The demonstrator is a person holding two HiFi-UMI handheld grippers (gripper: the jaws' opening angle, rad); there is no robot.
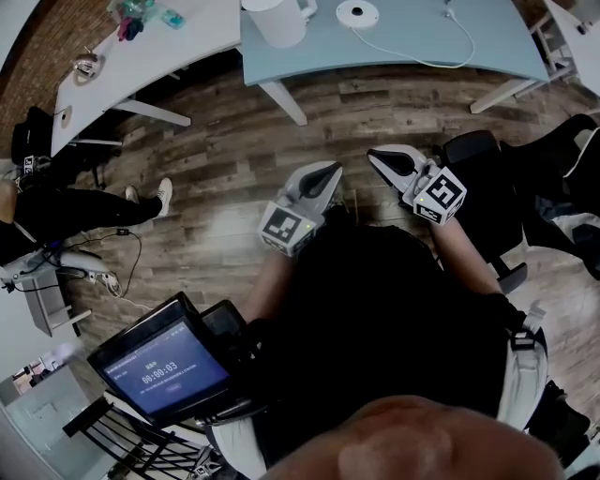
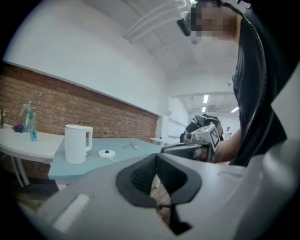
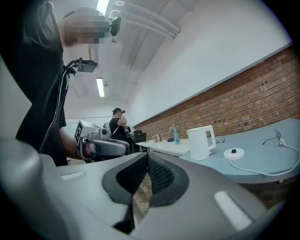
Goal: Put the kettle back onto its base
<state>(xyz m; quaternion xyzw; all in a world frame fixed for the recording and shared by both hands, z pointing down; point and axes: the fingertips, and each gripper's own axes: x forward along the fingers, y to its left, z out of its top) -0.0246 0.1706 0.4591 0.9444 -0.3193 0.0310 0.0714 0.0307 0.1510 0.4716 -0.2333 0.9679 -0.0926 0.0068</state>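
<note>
A white kettle point(image 1: 277, 21) stands on the far blue-grey table point(image 1: 487, 52), with its round white base point(image 1: 357, 13) just to its right and a cord running off it. Both grippers are held over the wooden floor, well short of the table. My left gripper point(image 1: 330, 172) and right gripper point(image 1: 377, 155) are side by side, both shut with nothing in them. The left gripper view shows the kettle point(image 2: 77, 143) and base point(image 2: 107, 153) beyond its closed tips point(image 2: 156, 157). The right gripper view shows the kettle point(image 3: 200, 142) and base point(image 3: 233, 153) past its closed tips point(image 3: 147, 157).
A white table point(image 1: 141, 66) with bottles and small items stands left of the blue-grey one. A black chair point(image 1: 487, 159) is at the right. A seated person's legs point(image 1: 84, 208) are at the left, and a screen point(image 1: 169, 367) sits at the lower left.
</note>
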